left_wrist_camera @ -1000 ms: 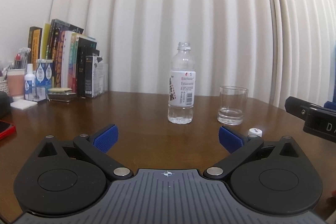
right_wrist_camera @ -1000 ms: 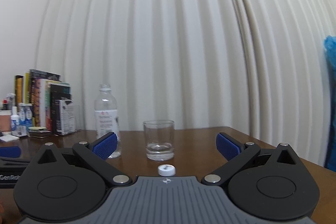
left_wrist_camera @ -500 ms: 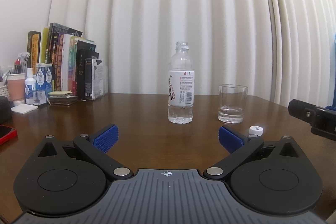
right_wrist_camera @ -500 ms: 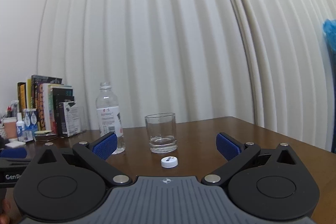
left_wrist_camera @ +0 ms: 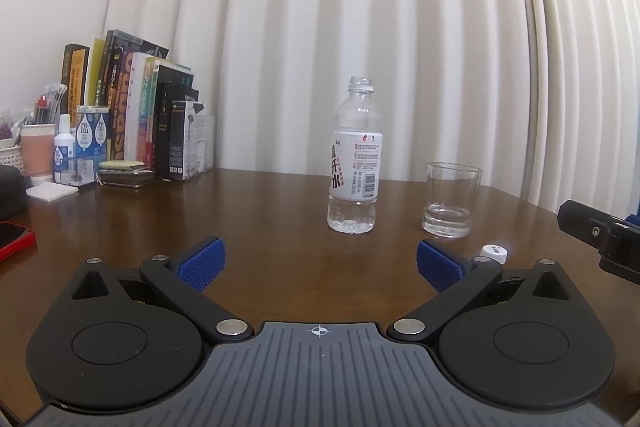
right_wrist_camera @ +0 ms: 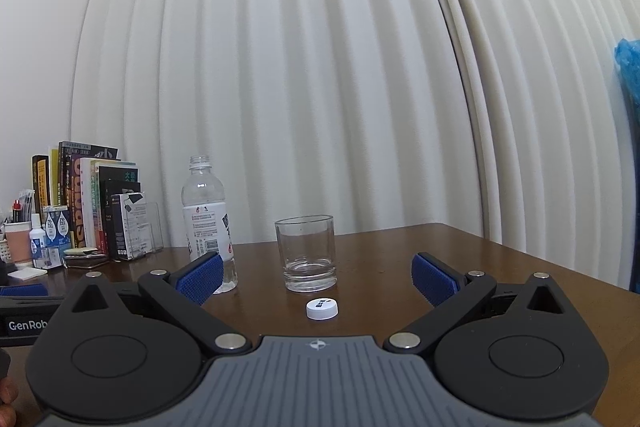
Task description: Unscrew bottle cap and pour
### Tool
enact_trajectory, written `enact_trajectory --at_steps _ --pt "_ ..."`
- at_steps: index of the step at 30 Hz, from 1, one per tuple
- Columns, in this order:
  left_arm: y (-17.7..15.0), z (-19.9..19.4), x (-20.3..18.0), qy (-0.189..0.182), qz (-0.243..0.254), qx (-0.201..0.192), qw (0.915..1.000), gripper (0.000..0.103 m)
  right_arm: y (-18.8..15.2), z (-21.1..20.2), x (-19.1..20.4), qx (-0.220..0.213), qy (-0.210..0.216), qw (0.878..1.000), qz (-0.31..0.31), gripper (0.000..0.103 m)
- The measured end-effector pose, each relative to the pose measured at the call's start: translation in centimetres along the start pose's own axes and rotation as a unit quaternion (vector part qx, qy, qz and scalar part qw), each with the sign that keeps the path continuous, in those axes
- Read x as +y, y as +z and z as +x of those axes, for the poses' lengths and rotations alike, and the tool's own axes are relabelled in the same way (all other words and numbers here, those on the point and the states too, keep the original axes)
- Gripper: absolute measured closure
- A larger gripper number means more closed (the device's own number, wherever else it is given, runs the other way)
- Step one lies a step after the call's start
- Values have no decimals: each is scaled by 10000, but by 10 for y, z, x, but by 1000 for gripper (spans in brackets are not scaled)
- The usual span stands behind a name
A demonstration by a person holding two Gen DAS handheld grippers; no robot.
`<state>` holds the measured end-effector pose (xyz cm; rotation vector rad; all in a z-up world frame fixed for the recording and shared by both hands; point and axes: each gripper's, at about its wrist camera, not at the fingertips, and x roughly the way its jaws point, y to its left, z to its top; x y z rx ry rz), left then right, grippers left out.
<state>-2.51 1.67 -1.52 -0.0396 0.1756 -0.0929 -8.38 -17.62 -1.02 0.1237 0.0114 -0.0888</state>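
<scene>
A clear plastic bottle (left_wrist_camera: 354, 163) with a white label stands uncapped and upright on the brown table (left_wrist_camera: 260, 211); only a little water shows at its bottom. It also shows in the right wrist view (right_wrist_camera: 206, 215). A short glass (left_wrist_camera: 451, 201) with a little water stands to its right, also in the right wrist view (right_wrist_camera: 308, 253). The white cap (right_wrist_camera: 322, 308) lies on the table in front of the glass, also in the left wrist view (left_wrist_camera: 494, 253). My left gripper (left_wrist_camera: 319, 265) is open and empty, back from the bottle. My right gripper (right_wrist_camera: 318, 277) is open and empty, behind the cap.
Books (left_wrist_camera: 132, 111), small bottles and a paper cup (left_wrist_camera: 37, 153) stand at the table's back left. A red phone (left_wrist_camera: 14, 239) lies at the left edge. A white curtain (left_wrist_camera: 360, 27) hangs behind. The table's right edge (right_wrist_camera: 540, 255) is near.
Both grippers have drawn back and levelled slightly; the cap now shows further from the right gripper's body. Bottle, glass and cap have not moved.
</scene>
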Motion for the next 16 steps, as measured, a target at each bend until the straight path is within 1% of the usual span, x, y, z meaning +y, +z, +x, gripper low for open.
enact_trajectory --at_steps 16 --pt "-1 1 -1 -20 55 -1 10000 0 -1 1 1 12 11 10000 -39 0"
